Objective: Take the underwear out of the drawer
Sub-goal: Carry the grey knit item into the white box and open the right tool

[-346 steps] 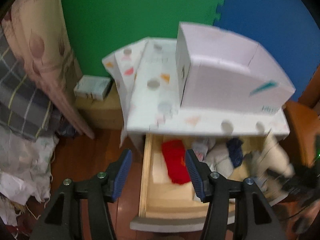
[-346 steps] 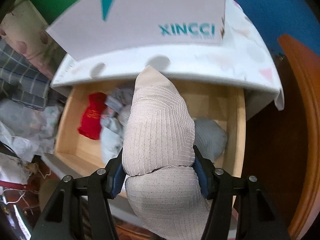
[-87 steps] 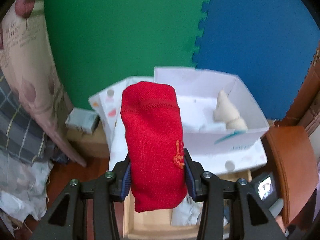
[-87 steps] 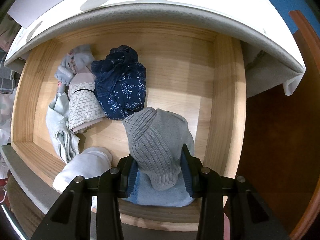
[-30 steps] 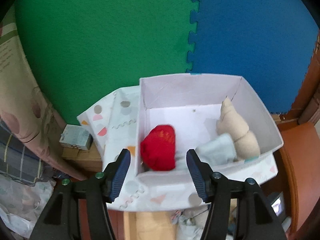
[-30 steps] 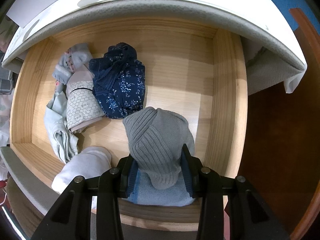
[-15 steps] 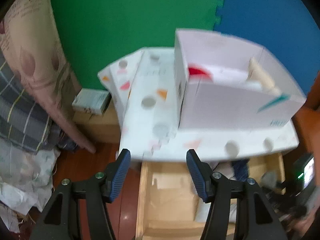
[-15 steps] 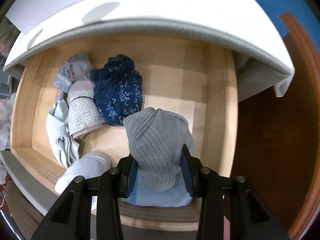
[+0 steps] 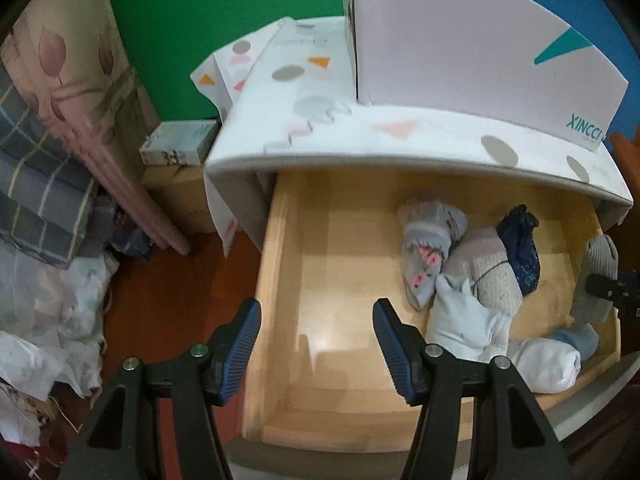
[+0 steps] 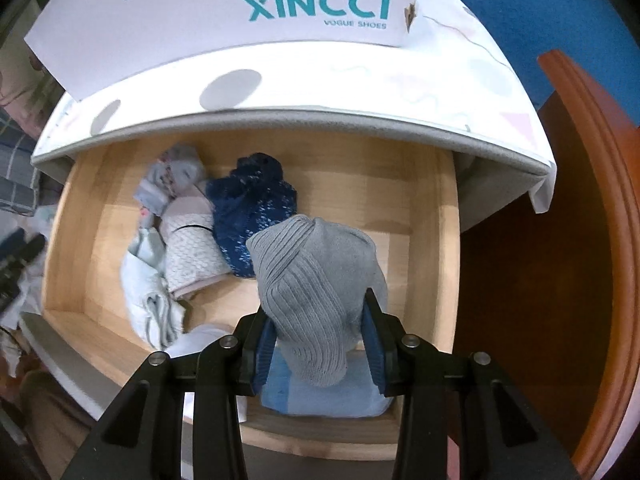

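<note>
The wooden drawer (image 9: 280, 272) stands pulled out under a white dotted cabinet top (image 9: 320, 120). My right gripper (image 10: 318, 344) is shut on a grey ribbed rolled piece of underwear (image 10: 316, 280), lifted above the drawer's right front; it also shows in the left wrist view (image 9: 596, 276). My left gripper (image 9: 316, 344) is open and empty above the drawer's bare left half. In the drawer lie a navy floral roll (image 10: 252, 208), a beige honeycomb roll (image 10: 192, 252), a grey pink-patterned roll (image 9: 428, 248), a pale mint piece (image 9: 464, 320), a white roll (image 9: 544, 364) and a light blue piece (image 10: 316, 396).
A white XINCCI shoe box (image 10: 224, 12) stands on the cabinet top. Folded bedding and crumpled cloth (image 9: 48, 200) lie left of the cabinet on the wooden floor, with a small box (image 9: 176, 146) behind. A brown wooden panel (image 10: 592, 240) stands to the right.
My left gripper dropped the red roll into the shoe box, then came down open over the drawer's left side. My right gripper has risen with the grey roll.
</note>
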`<state>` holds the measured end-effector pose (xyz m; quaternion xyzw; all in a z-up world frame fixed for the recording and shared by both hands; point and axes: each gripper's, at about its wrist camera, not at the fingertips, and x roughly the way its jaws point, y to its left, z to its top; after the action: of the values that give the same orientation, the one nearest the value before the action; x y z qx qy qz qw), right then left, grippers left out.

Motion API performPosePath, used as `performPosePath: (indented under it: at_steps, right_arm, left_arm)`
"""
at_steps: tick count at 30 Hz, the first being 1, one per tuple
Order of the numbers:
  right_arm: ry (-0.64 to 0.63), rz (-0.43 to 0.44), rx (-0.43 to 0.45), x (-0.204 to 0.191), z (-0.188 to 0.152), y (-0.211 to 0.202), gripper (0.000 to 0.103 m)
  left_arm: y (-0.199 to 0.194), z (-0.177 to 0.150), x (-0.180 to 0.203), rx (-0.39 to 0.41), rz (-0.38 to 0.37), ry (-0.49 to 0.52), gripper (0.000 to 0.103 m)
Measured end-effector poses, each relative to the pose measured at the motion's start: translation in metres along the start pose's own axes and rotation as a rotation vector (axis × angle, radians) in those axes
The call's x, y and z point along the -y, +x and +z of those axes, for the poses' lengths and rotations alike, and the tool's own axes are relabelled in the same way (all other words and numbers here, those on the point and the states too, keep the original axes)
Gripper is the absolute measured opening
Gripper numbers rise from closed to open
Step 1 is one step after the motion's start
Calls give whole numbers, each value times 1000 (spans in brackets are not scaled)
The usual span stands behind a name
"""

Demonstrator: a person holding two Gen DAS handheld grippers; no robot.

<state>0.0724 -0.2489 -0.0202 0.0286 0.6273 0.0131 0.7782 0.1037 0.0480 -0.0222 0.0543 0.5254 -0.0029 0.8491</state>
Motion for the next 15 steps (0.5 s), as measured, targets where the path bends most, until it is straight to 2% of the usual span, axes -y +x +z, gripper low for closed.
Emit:
performPosePath:
  at_steps: [5,8,15]
  right_arm:
    - [-8,19,12,-5,3,-13,36]
    - [-9,24,27,-4,6,-25,36]
    - [-20,38,112,3,27,-88,36]
  left_arm:
    - [6,-7,-2,-33,-35,-54,60]
    - [4,-8,-5,-22,-33,-83,60]
    - [0,-11,-6,2,-24,-88,60]
